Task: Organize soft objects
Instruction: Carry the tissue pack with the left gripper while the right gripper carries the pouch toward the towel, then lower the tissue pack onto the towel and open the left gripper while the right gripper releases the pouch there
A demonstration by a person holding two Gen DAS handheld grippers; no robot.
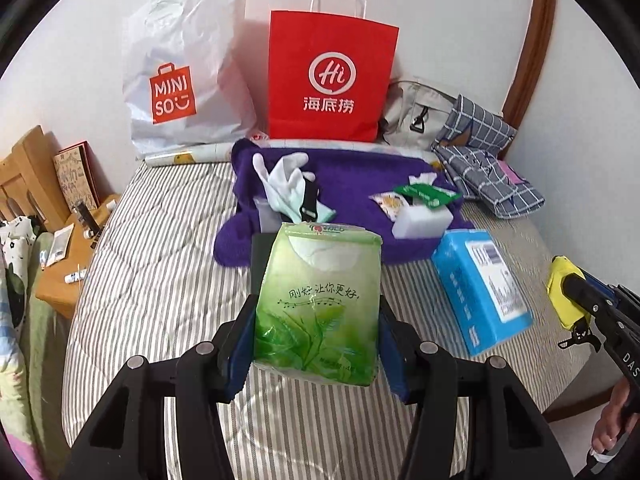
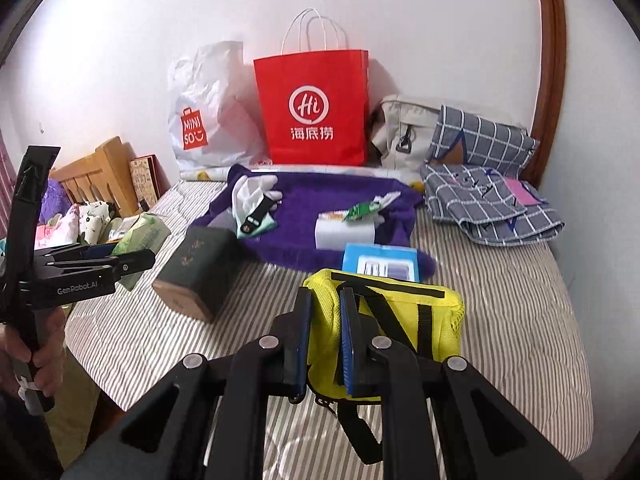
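Observation:
My left gripper [image 1: 316,340] is shut on a green tissue pack [image 1: 320,304] and holds it above the striped bed; the pack also shows in the right wrist view [image 2: 144,236]. My right gripper [image 2: 325,344] is shut on the edge of a yellow pouch [image 2: 400,320] with black straps, also seen at the right of the left wrist view [image 1: 566,292]. On the purple towel [image 1: 352,184] lie white gloves [image 1: 286,180], a white sponge block [image 1: 420,220] and small sachets [image 1: 426,194]. A blue tissue pack [image 1: 480,288] lies in front of the towel.
A red paper bag [image 1: 332,76] and a white Miniso bag [image 1: 180,76] stand against the wall. A beige bag [image 1: 416,116] and grey checked cloth [image 1: 484,160] lie at the back right. A dark green box [image 2: 196,272] rests on the bed. A wooden nightstand [image 1: 68,256] stands left.

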